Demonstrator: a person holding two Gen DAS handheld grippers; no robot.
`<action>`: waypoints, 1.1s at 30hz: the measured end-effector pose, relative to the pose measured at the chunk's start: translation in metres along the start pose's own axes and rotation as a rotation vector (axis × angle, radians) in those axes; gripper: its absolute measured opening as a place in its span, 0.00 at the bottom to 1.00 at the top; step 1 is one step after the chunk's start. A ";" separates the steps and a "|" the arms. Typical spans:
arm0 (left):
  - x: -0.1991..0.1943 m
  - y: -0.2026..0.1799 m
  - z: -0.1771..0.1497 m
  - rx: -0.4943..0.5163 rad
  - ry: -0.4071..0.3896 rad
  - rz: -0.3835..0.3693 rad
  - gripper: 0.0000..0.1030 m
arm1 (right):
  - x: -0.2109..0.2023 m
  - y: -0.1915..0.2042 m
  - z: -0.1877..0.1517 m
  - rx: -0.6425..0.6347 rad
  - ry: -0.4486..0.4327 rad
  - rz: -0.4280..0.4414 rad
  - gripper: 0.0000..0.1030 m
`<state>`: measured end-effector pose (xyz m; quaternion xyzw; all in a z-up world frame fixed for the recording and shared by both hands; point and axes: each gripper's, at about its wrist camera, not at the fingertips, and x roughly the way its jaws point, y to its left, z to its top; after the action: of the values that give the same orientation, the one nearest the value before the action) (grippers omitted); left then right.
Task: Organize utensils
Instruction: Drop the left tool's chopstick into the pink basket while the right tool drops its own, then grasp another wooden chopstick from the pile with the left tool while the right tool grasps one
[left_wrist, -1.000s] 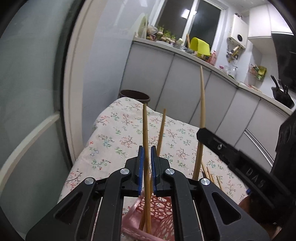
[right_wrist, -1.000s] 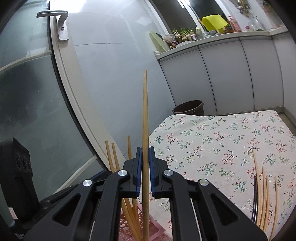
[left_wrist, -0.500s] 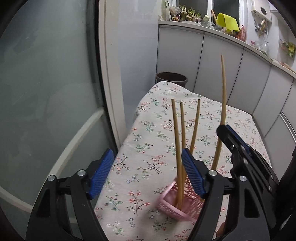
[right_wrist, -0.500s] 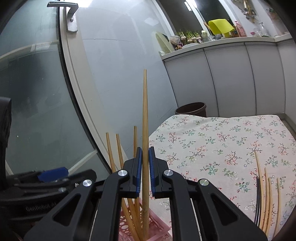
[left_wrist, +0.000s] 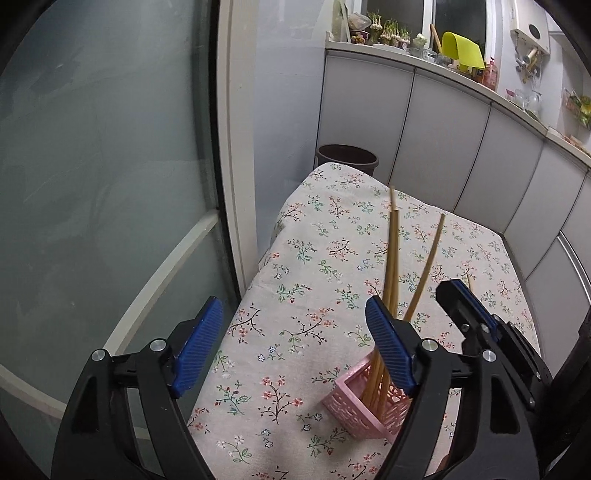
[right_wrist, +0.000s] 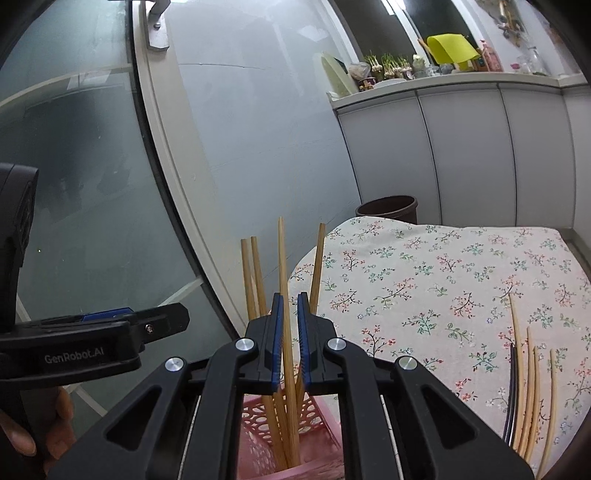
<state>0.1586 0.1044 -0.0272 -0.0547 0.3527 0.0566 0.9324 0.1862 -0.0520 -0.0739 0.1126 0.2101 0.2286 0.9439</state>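
A pink perforated basket (left_wrist: 352, 408) stands on the flowered tablecloth (left_wrist: 314, 280) and holds several wooden chopsticks (left_wrist: 392, 258) upright. My left gripper (left_wrist: 295, 343) is wide open and empty, left of and above the basket. In the right wrist view my right gripper (right_wrist: 290, 325) sits just above the basket (right_wrist: 258, 443), its jaws slightly parted around one chopstick (right_wrist: 282, 266) that stands in the basket. Several more chopsticks (right_wrist: 530, 384), one of them black, lie on the cloth at the right.
A dark bin (left_wrist: 347, 158) stands beyond the table's far end. A glass door (left_wrist: 92, 166) runs along the left side. Grey cabinets (left_wrist: 443, 122) with a cluttered counter line the back. The left gripper's body (right_wrist: 85, 350) shows in the right wrist view.
My left gripper let go of its chopstick, opened wide and drew back. My right gripper lowered its chopstick into the basket and its jaws have parted slightly.
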 end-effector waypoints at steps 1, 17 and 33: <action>-0.001 0.000 0.000 -0.004 -0.002 0.000 0.74 | -0.002 -0.002 0.000 0.007 0.005 0.002 0.08; -0.026 -0.072 -0.014 0.090 0.033 -0.263 0.74 | -0.107 -0.112 0.061 0.160 0.080 -0.230 0.46; 0.096 -0.236 -0.051 0.205 0.379 -0.353 0.65 | -0.122 -0.251 -0.010 0.505 0.474 -0.448 0.35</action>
<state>0.2310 -0.1292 -0.1138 -0.0301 0.5096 -0.1540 0.8460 0.1800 -0.3276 -0.1183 0.2362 0.4905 -0.0217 0.8386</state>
